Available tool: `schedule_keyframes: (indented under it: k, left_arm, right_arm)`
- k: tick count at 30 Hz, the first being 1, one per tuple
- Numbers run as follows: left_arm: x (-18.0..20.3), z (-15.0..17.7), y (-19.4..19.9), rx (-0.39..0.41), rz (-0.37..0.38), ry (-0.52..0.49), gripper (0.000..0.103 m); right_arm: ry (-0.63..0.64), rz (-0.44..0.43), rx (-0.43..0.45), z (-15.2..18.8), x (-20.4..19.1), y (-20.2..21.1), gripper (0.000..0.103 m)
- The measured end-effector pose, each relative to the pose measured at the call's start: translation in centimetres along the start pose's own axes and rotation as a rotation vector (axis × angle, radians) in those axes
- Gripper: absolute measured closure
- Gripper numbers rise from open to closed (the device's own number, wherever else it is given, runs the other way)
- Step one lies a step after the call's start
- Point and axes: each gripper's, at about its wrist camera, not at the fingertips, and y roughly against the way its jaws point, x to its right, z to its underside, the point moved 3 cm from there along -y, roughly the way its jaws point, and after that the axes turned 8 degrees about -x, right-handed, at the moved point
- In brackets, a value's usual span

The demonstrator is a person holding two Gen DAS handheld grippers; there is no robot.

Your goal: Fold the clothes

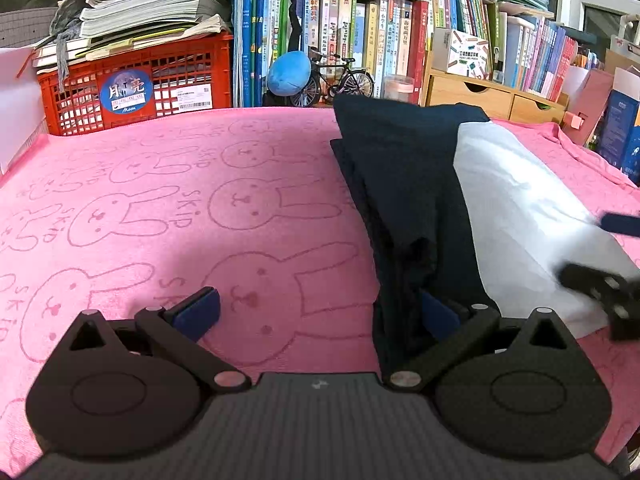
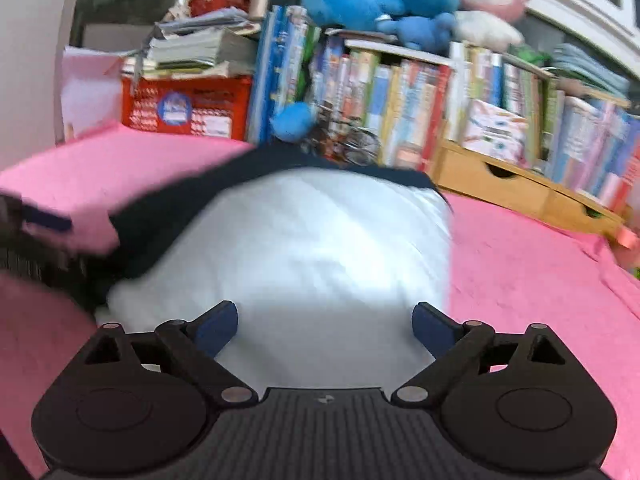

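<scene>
A garment lies on the pink rabbit-print towel (image 1: 168, 208). Its dark navy part (image 1: 400, 184) is folded lengthwise along the left, and its white part (image 1: 520, 216) lies to the right. My left gripper (image 1: 318, 312) is open at the garment's near left edge; the navy cloth drapes over its right finger (image 1: 438, 316). My right gripper (image 2: 324, 326) is open, its fingers just above the near end of the white part (image 2: 320, 240), with the navy part (image 2: 180, 204) at the left. The right gripper also shows blurred in the left wrist view (image 1: 600, 276).
A red crate (image 1: 132, 84) under stacked papers stands at the back left. A bookshelf (image 1: 380, 40), a blue plush (image 1: 288, 72), a model bicycle (image 1: 336, 80) and wooden drawers (image 1: 480, 92) line the back edge. Boxes (image 1: 624, 136) stand at the right.
</scene>
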Motion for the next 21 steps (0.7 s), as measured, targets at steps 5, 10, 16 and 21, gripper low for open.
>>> schedule_keyframes:
  k: [5,10,16,21]
  left_arm:
    - [0.0,0.0,0.0,0.001,0.001,0.0,0.0]
    - [0.8,0.2,0.7,-0.015,-0.029,0.021,0.0]
    - [4.4,-0.1,4.1,0.004,-0.034,-0.075,0.0]
    - [5.8,0.0,4.0,-0.07,-0.022,-0.068,0.0]
  right_arm:
    - [-0.167,-0.033,-0.029,3.8,3.6,2.5,0.006]
    - [-0.227,-0.085,-0.006,5.7,4.7,4.5,0.006]
    - [-0.141,-0.086,0.026,5.4,2.5,5.4,0.005]
    - [-0.15,-0.088,0.027,5.5,2.0,5.6,0.005]
